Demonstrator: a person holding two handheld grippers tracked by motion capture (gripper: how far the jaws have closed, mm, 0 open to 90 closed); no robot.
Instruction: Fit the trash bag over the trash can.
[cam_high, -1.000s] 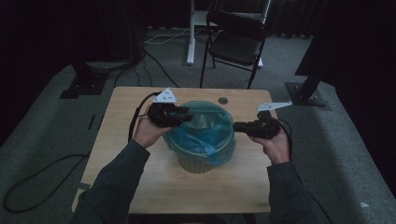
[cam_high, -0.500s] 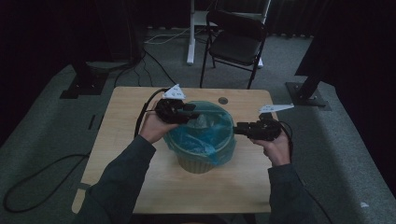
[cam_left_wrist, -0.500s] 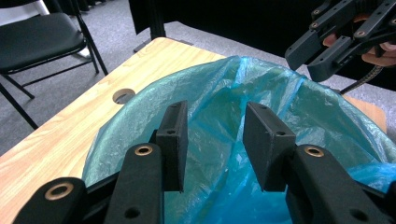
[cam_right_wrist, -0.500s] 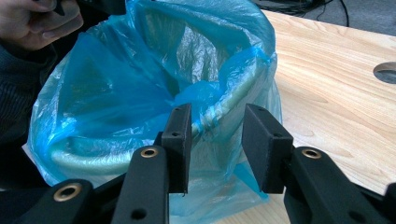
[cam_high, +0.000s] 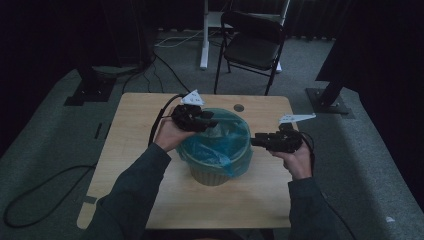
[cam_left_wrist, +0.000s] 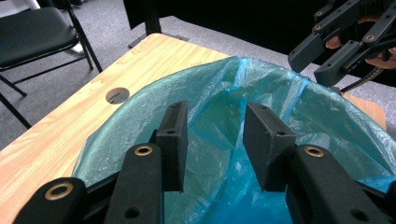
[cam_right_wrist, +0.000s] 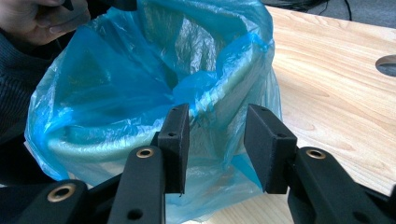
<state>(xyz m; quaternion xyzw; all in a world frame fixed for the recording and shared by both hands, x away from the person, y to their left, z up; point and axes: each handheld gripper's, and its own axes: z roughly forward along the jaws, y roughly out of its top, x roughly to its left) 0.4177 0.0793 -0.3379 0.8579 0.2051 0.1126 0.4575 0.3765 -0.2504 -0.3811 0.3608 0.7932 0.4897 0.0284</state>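
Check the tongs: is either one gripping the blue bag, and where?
Neither. Left tongs and right tongs are open at the blue bag's rim; the right jaws have just been opening.

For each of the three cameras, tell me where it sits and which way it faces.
High view: above the person's side, looking forward and down on the table; forearms, left tool and right tool show.
Left gripper view: rides the left tool, looking into the blue bag; the right tool shows beyond.
Right gripper view: rides the right tool, facing the bag's side; a hand shows.
Shared: bag and table.
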